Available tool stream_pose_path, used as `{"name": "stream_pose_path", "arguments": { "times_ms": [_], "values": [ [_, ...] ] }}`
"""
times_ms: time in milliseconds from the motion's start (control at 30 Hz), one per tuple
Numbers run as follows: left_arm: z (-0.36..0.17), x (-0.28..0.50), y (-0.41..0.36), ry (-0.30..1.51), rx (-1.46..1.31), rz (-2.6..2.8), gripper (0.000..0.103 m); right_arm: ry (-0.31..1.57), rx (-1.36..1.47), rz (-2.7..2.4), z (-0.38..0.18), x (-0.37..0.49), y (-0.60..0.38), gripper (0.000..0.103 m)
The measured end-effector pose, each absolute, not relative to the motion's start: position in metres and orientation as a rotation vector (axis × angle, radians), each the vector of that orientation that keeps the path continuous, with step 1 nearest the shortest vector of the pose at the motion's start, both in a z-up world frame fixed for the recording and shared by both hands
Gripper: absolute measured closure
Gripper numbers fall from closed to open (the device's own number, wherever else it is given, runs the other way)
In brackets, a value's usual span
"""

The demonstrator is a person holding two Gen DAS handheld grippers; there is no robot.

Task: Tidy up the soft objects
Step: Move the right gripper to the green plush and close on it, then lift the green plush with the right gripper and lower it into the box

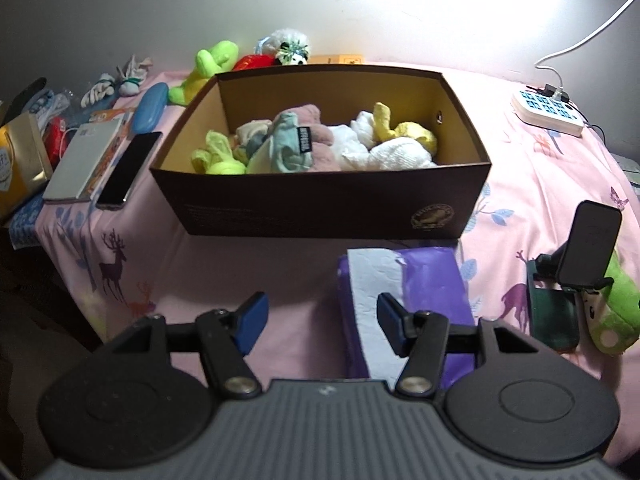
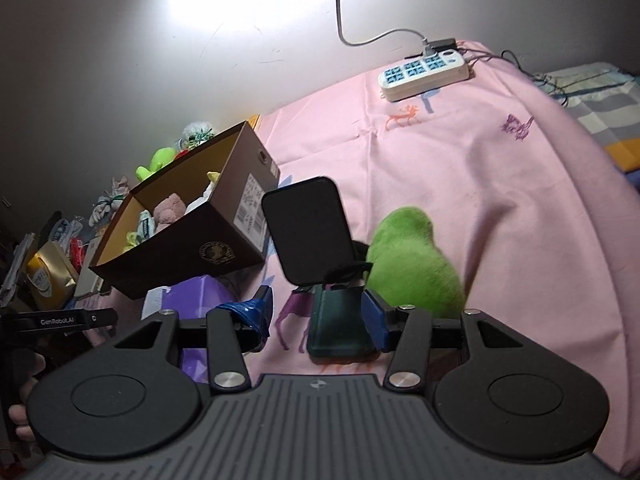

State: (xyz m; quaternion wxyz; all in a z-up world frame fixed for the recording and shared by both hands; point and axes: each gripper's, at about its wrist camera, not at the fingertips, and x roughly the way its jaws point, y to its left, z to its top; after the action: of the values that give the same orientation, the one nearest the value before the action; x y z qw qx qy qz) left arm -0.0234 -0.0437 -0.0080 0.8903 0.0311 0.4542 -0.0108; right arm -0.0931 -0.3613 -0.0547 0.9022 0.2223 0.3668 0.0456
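A brown cardboard box (image 1: 320,200) stands on the pink bedsheet and holds several soft items: socks, towels and small plush pieces (image 1: 304,140). It also shows in the right wrist view (image 2: 180,256). My left gripper (image 1: 318,320) is open and empty, low over the sheet in front of the box, with a purple tissue pack (image 1: 404,300) under its right finger. My right gripper (image 2: 320,316) is open, with a dark green phone stand (image 2: 340,328) between its fingers. A green plush toy (image 2: 412,260) lies just beyond the right finger; it also shows in the left wrist view (image 1: 616,312).
More plush toys (image 1: 212,68) lie behind the box by the wall. A phone (image 1: 128,168), a notebook (image 1: 80,164) and a blue case (image 1: 150,106) lie left of the box. A white power strip (image 2: 424,74) with cables sits at the far right. The phone stand's black plate (image 2: 308,228) stands upright.
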Motion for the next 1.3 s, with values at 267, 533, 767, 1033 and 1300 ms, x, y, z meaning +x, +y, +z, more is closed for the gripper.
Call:
{"name": "stream_pose_path", "arguments": {
  "times_ms": [267, 533, 767, 1033, 1300],
  "values": [
    [-0.015, -0.029, -0.08, 0.971, 0.081, -0.068, 0.043, 0.798, 0.361, 0.03, -0.071, -0.088, -0.39, 0.069],
    [-0.021, -0.033, -0.099, 0.995, 0.101, -0.071, 0.043, 0.855, 0.477, 0.08, -0.092, -0.074, -0.405, 0.069],
    [-0.025, -0.033, -0.102, 1.015, 0.101, -0.057, 0.042, 0.895, 0.559, 0.154, -0.108, -0.065, -0.405, 0.059],
    [-0.029, -0.027, -0.105, 1.034, 0.102, -0.066, 0.042, 0.902, 0.662, 0.161, -0.116, -0.069, -0.419, 0.063],
    [-0.03, -0.019, -0.119, 1.029, 0.133, -0.138, 0.042, 0.855, 0.706, 0.081, -0.111, -0.095, -0.431, 0.066]
  ]
}}
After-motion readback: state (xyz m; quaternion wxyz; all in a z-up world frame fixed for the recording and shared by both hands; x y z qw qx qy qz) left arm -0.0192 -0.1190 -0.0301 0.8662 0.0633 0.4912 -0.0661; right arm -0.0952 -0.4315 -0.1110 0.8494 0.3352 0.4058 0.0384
